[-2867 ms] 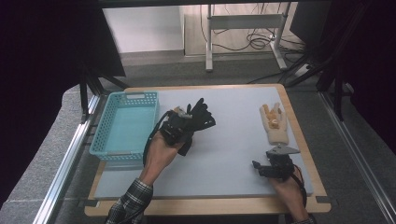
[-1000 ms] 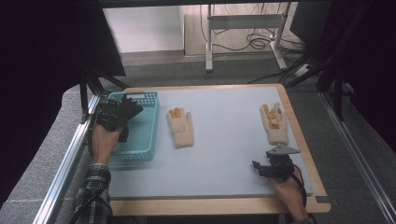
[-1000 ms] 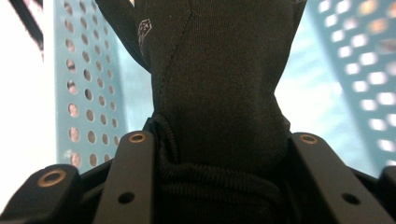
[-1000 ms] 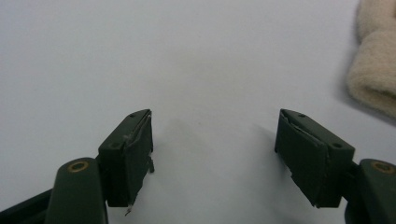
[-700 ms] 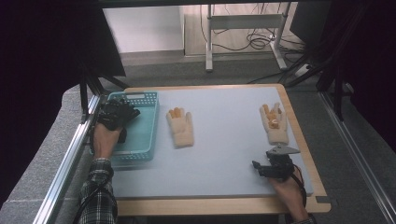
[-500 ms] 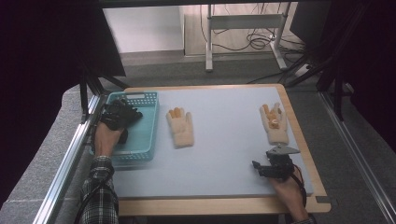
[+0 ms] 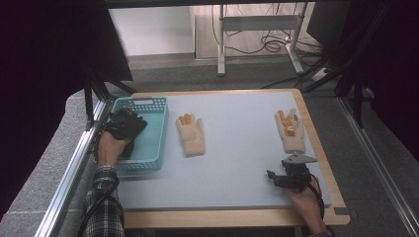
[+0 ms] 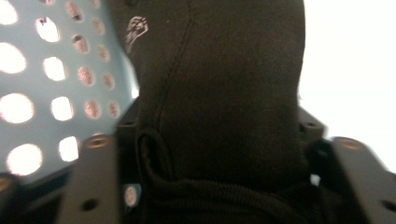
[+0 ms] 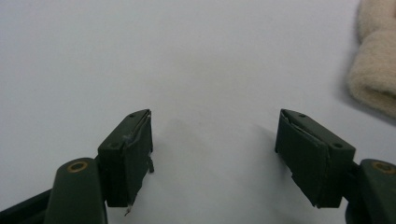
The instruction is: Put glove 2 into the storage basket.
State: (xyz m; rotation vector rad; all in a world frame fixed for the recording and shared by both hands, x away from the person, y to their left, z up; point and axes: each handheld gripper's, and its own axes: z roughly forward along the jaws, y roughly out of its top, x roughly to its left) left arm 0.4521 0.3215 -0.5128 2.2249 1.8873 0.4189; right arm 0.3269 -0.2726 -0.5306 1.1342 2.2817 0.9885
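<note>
My left gripper (image 7: 123,127) hangs low inside the blue basket (image 7: 141,101) at the table's left, with a black glove (image 7: 132,123) bunched at its tip. In the left gripper view the black glove (image 8: 219,93) lies between the jaws of the left gripper (image 8: 222,140). These jaws have just been opening and stand apart from the glove's sides, with the basket's perforated wall (image 8: 56,93) behind. My right gripper (image 7: 274,177) rests open on the table near the front right. In its own view the right gripper (image 9: 215,135) has nothing between its jaws.
Two beige gloves lie flat on the grey table (image 7: 237,148): one (image 7: 191,136) just right of the basket, the other (image 7: 290,131) near the right edge, beyond the right gripper. This second beige glove (image 9: 373,70) shows at the upper right of the right gripper view.
The left gripper carried the black glove from the table's middle to the basket and sank into it, uncovering a beige glove. The right hand has kept still.
</note>
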